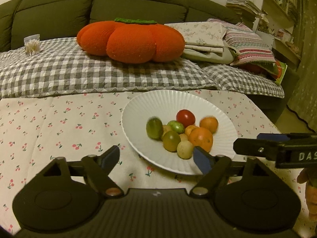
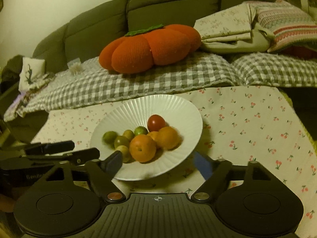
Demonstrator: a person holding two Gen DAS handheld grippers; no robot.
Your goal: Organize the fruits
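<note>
In the left wrist view, the left hand-held gripper [image 1: 157,157] hovers over the near edge of the desk [image 1: 59,127], its fingers spread wide apart with nothing between them; the right blue pad [image 1: 202,161] overlaps the near rim of the white ribbed plate [image 1: 170,101]. The plate sits towards the desk's far edge and carries all the fruit in one cluster: a red tomato [image 1: 185,118], two larger oranges [image 1: 201,138], a blurred green fruit [image 1: 154,128] at the cluster's left and several small green and yellowish ones. The right hand-held gripper [image 1: 265,142] reaches in from the right edge, just beside the plate; its jaw gap cannot be told here. Beyond the desk, an orange pumpkin cushion [image 1: 130,40] lies on a checked blanket [image 1: 59,69]. In the right wrist view, the right hand-held gripper [image 2: 158,161] also stands wide open and empty, its left finger [image 2: 113,162] over the plate's [image 2: 158,107] near rim beside the front orange [image 2: 142,148]. The left hand-held gripper [image 2: 83,148] enters from the left, fingers apart, close to the plate.
</note>
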